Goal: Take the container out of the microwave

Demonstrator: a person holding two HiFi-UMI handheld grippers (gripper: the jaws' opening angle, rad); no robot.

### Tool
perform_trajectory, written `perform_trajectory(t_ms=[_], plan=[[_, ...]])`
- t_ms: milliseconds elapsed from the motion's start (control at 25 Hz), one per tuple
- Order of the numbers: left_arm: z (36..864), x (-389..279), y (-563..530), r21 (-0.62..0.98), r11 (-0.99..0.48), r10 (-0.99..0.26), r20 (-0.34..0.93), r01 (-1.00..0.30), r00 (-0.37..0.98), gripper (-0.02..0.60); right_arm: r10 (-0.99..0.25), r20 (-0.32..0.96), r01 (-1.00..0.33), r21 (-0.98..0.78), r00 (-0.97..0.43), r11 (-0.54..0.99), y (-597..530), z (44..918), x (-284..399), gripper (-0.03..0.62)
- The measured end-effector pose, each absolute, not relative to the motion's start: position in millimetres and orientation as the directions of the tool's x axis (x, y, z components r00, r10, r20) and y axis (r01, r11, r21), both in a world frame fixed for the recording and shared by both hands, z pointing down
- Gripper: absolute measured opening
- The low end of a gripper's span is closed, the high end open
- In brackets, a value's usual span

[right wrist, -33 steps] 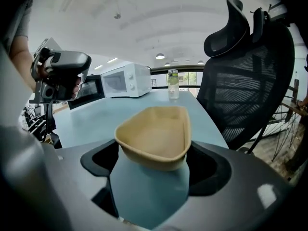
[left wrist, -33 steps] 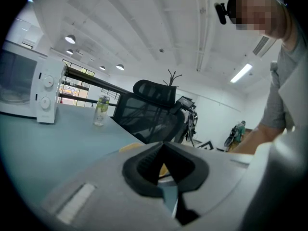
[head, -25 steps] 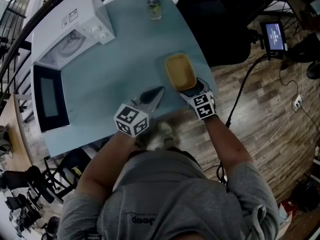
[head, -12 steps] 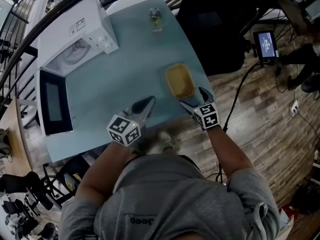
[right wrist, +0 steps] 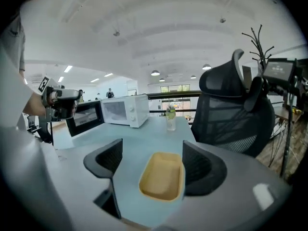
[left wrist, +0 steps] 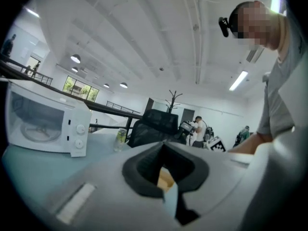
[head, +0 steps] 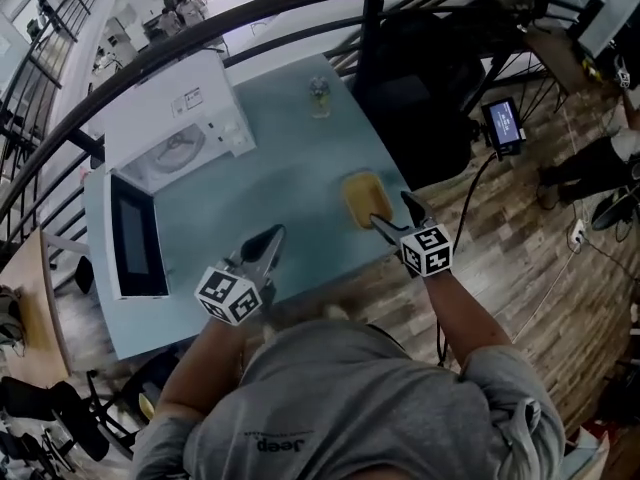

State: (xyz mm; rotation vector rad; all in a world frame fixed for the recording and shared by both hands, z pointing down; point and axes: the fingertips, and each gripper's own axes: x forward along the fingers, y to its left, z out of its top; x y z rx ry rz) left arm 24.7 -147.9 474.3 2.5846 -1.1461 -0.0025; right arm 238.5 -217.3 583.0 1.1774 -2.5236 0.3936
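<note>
The yellow container (head: 362, 196) lies on the pale blue table (head: 280, 168), out of the white microwave (head: 170, 118), whose door (head: 135, 248) hangs open. My right gripper (head: 392, 210) hovers above the container's near end. In the right gripper view its jaws (right wrist: 152, 146) stand open; they have just been closing, and the container (right wrist: 162, 175) shows between them without touching the pads. My left gripper (head: 262, 246) is raised over the table's near edge, its jaws (left wrist: 163, 146) shut with nothing in them.
A clear bottle (head: 320, 96) stands at the table's far side, right of the microwave. A black office chair (head: 420, 98) is beyond the table's right edge. A small screen (head: 503, 123) on a stand and cables sit on the wood floor at right.
Both grippers have risen and drawn back toward me. The right one has come off the container's near end. The container has stayed on the table.
</note>
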Motion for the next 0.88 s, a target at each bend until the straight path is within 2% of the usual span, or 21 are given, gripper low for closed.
perform_trajectory(t_ms=[400,680,880], plan=[[369.0,-116.8,-97.4,0.210,-0.634,-0.760,0.004,-0.744,0.649,0.029,-0.673,0.215,-0.705,-0.150,-0.708,0.693,-200.6,470.0,113.0,0.201],[330.8,-216.4,-55.5,0.194,-0.608,-0.788,-0.036,-0.770,0.614,0.029,-0.609,0.133,-0.623,-0.144,-0.782,0.769,-180.0,412.8,12.8,0.018],[325.6,-256.0,-36.8,0.204,-0.611,-0.788,-0.059,-0.765,0.613,0.029,-0.547,0.109,-0.558,-0.160,-0.830,0.815,-160.0,392.6,-45.5,0.005]])
